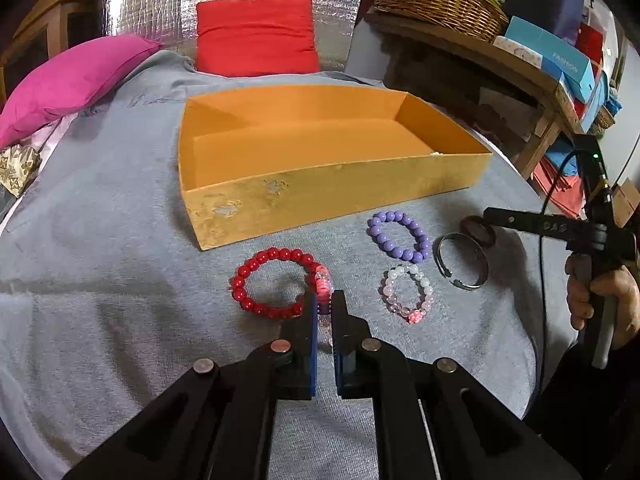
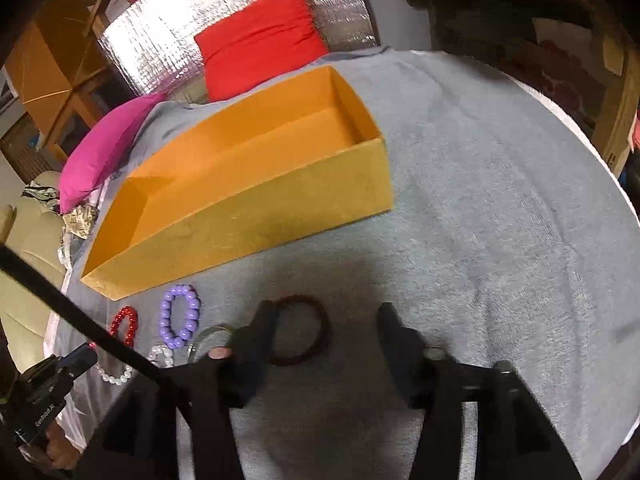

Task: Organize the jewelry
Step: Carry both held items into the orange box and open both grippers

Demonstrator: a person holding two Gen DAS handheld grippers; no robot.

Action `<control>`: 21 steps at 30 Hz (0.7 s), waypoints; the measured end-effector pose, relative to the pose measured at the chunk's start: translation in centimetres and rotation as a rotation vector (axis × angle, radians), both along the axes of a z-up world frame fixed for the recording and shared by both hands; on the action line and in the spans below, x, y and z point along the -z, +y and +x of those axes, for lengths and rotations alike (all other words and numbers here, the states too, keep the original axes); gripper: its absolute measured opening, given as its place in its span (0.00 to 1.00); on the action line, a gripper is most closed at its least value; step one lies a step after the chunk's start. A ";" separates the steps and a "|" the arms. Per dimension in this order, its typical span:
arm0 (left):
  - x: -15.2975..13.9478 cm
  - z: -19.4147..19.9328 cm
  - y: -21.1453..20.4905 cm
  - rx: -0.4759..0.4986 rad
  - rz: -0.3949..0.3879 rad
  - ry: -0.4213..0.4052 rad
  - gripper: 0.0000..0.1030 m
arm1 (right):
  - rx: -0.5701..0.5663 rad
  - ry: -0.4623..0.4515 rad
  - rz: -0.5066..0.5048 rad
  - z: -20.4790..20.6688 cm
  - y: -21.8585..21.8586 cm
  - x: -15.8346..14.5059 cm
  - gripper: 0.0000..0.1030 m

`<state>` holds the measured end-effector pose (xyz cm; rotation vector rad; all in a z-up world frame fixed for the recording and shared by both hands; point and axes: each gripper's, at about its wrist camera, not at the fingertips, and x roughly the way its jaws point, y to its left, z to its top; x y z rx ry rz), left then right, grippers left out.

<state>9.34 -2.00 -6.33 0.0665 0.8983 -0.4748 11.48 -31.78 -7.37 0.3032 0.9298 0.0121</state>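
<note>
Left hand-held gripper (image 1: 323, 300) clamped on a pink-and-clear beaded bracelet (image 1: 323, 289); right hand-held gripper (image 2: 326, 320) spread apart over a dark red ring-shaped bangle (image 2: 304, 330).

On the grey-cloth-covered bench (image 1: 120, 240), a glossy red round-bead bracelet (image 1: 274, 282) lies just left of the left tool's tips, touching the gripped bracelet. To the right lie a purple bead bracelet (image 1: 399, 235), a pale pink and white bead bracelet (image 1: 408, 294) nearer the camera, then an open silver metal cuff (image 1: 462, 260). The bangle lies flat between the right tool's fingers; its left finger (image 2: 266, 320) overlaps the bangle's left edge, the other stands clear. The empty orange cardboard box (image 1: 320, 192) sits behind the jewelry; bare cloth stretches right of the bangle to the bench's rounded edge.
</note>
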 end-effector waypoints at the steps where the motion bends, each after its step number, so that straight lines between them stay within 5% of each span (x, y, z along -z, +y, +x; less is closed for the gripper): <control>1: 0.0 0.0 0.0 -0.001 0.004 0.000 0.06 | -0.010 0.006 -0.047 0.1 0.6 0.1 0.52; 7: -0.1 0.1 0.5 -0.020 -0.001 -0.007 0.06 | -0.082 0.036 -0.263 1.0 3.7 1.3 0.05; 14: -1.2 -0.1 1.0 -0.024 -0.029 -0.047 0.06 | -0.039 -0.071 -0.253 -0.5 3.4 -0.9 0.05; 21: -3.3 -0.1 0.9 -0.017 -0.085 -0.119 0.06 | -0.011 -0.184 -0.072 -1.4 2.5 -3.7 0.05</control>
